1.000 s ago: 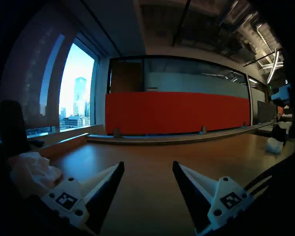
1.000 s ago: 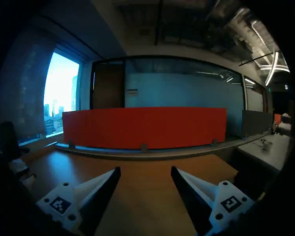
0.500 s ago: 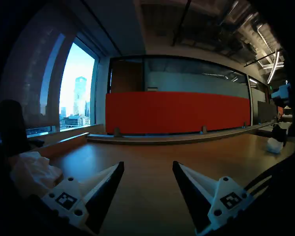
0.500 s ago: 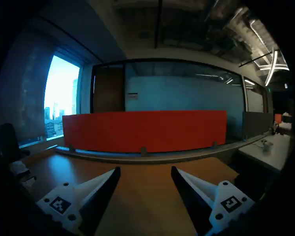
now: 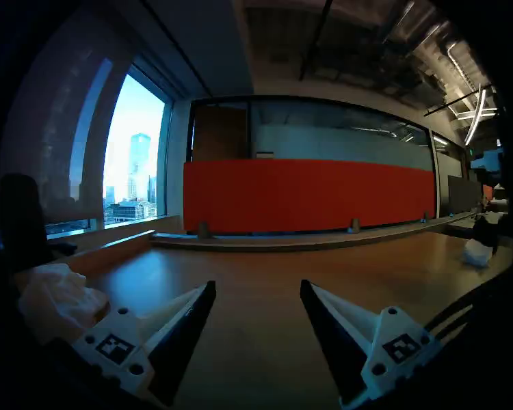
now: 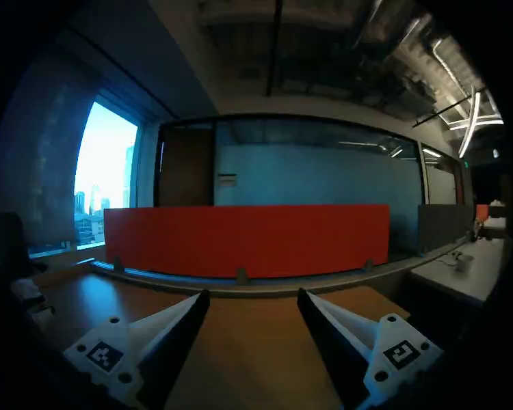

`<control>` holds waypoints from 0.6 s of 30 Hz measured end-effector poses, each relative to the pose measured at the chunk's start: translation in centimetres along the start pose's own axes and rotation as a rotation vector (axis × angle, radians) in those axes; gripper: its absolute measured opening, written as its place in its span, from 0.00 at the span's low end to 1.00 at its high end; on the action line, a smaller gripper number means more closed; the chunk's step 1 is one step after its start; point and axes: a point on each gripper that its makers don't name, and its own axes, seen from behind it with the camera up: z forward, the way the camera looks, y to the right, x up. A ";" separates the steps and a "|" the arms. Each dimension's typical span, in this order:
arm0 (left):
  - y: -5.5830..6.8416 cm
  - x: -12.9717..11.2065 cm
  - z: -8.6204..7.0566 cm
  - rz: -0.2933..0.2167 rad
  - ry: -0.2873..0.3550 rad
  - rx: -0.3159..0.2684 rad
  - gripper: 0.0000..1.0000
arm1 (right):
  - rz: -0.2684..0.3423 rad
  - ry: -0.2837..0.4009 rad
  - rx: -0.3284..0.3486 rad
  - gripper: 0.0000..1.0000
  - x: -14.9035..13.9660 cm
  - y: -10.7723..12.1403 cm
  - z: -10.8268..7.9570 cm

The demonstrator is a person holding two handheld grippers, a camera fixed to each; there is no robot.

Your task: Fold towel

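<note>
Facing red partition (image 5: 304,195) across wooden desk (image 5: 277,263), left tongs (image 5: 257,283), right tongs (image 6: 253,292) gape empty

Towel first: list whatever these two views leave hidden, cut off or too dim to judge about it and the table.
Left gripper view: crumpled white cloth, likely the towel; lower part hidden behind the left gripper, left side lost in shadow.
Left gripper view: small white object at far right, too small and dim to identify.
Right gripper view: pale items at the left edge, cut off and dim; unclear what they are.
</note>
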 end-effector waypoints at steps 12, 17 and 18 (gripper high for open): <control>0.1 -0.1 0.1 0.000 0.000 0.000 0.91 | 0.028 0.009 0.009 0.99 -2.6 0.4 -0.6; 0.1 0.0 0.1 0.000 0.000 0.000 0.91 | 0.041 0.019 -0.004 0.99 -4.5 1.2 -0.7; 0.2 0.0 0.1 -0.001 0.000 0.000 0.91 | 0.044 0.018 -0.011 0.99 -5.0 1.5 -0.8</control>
